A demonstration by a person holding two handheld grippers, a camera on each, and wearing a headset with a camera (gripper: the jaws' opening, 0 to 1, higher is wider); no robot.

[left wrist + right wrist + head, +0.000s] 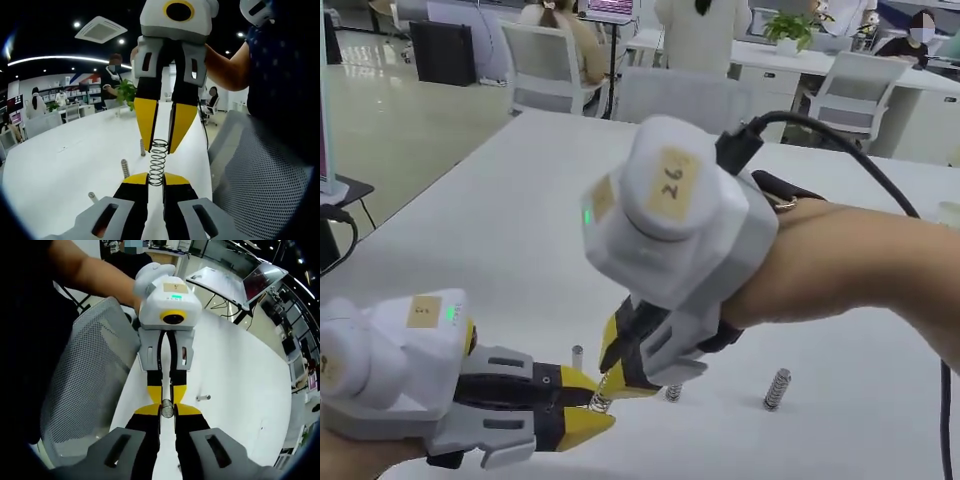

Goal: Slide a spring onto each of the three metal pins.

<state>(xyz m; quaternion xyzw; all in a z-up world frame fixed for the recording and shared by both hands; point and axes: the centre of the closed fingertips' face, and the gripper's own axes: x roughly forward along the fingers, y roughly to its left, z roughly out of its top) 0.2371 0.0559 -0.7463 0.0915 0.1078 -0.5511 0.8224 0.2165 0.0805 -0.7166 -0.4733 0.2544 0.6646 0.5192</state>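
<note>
A small steel spring (600, 397) hangs just above the white table between the two grippers. My left gripper (602, 402) comes in from the lower left and is shut on one end of the spring (158, 160). My right gripper (613, 383) reaches down from the upper right and is shut on the other end (168, 410). A bare metal pin (577, 357) stands just behind the tips. Two more pins carry springs: one (673, 393) close on the right, one (777, 389) farther right. From the left gripper view, the right gripper (161, 149) hangs from above.
The white table (520, 250) stretches away behind the pins. A black cable (880, 180) runs over the person's forearm. A grey mesh chair (85, 380) stands beside the table's edge. Other chairs, desks and people fill the room behind.
</note>
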